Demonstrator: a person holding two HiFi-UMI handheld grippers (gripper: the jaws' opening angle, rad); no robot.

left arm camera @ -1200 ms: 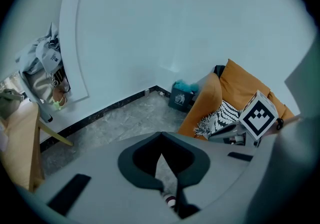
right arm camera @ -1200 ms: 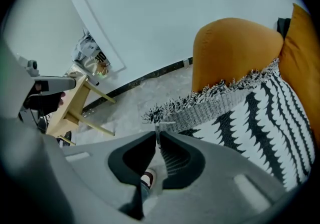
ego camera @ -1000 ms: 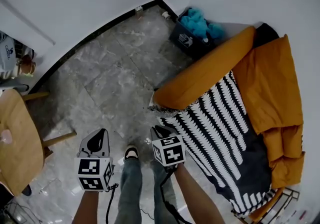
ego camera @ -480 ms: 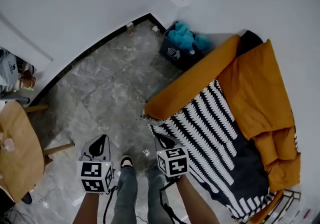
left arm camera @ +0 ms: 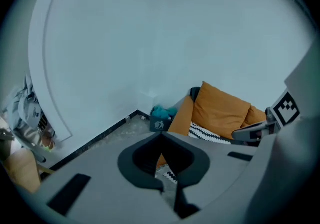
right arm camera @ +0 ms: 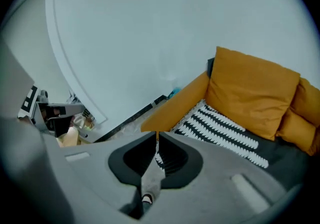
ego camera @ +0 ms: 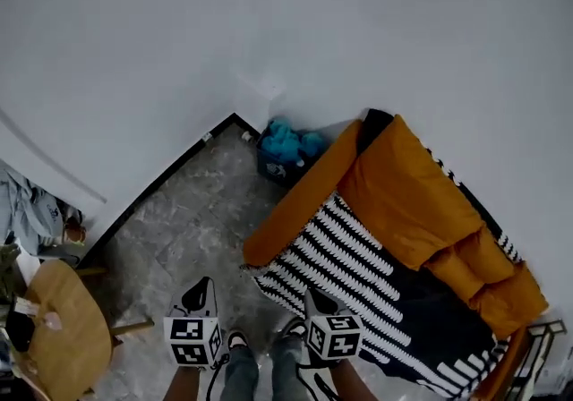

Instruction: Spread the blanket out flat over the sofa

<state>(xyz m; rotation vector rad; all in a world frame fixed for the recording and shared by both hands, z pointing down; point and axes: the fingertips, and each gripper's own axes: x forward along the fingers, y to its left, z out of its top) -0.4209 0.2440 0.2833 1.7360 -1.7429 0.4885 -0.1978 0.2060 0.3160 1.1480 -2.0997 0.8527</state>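
Looking down from the head, we see the blanket lying on the sofa seat. Left gripper view: left gripper closed, empty. Right gripper view: right gripper likewise; we judge the cloth limp and light, best pinched at its hem.

No legible txt anywhere.

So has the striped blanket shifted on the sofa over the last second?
No. The blanket still lies along the sofa, fringed end by the orange armrest; only the head view tilted up.
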